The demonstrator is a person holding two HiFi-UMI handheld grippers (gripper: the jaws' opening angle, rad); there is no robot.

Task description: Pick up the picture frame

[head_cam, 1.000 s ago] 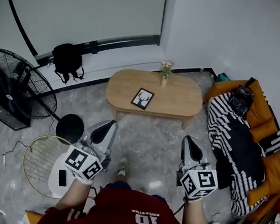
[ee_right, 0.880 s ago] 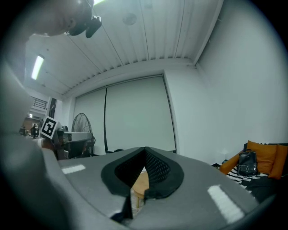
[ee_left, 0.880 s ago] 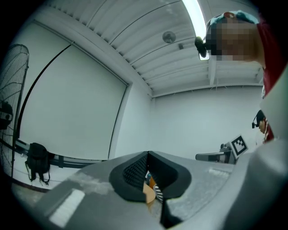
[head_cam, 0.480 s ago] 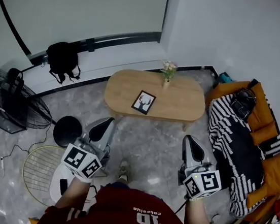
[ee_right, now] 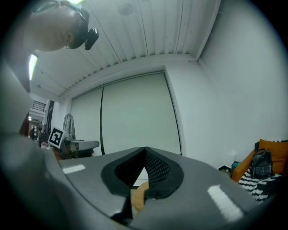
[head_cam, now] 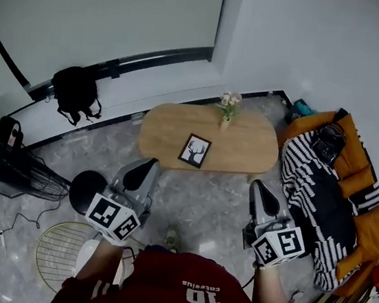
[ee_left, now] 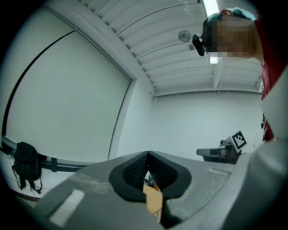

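A black picture frame (head_cam: 194, 150) with a deer print lies flat on the oval wooden coffee table (head_cam: 245, 148), near its front edge. My left gripper (head_cam: 150, 167) and right gripper (head_cam: 256, 186) hang level above the marble floor, short of the table, both apart from the frame. The jaws of each meet at the tips with nothing between them. In the left gripper view the left gripper (ee_left: 147, 154) is shut, with a sliver of the table showing below it. In the right gripper view the right gripper (ee_right: 145, 149) is shut too.
A small vase of flowers (head_cam: 228, 108) stands at the table's far edge. A sofa with a striped blanket (head_cam: 316, 192) and a black bag (head_cam: 329, 140) lies to the right. A backpack (head_cam: 74, 90), a black stool (head_cam: 88, 187), a fan (head_cam: 8, 158) and a wire grille (head_cam: 68, 256) are on the left.
Both grippers have been carried forward toward the table, which now sits nearer in the head view. The fan has slid toward the left edge. The jaws stay shut.
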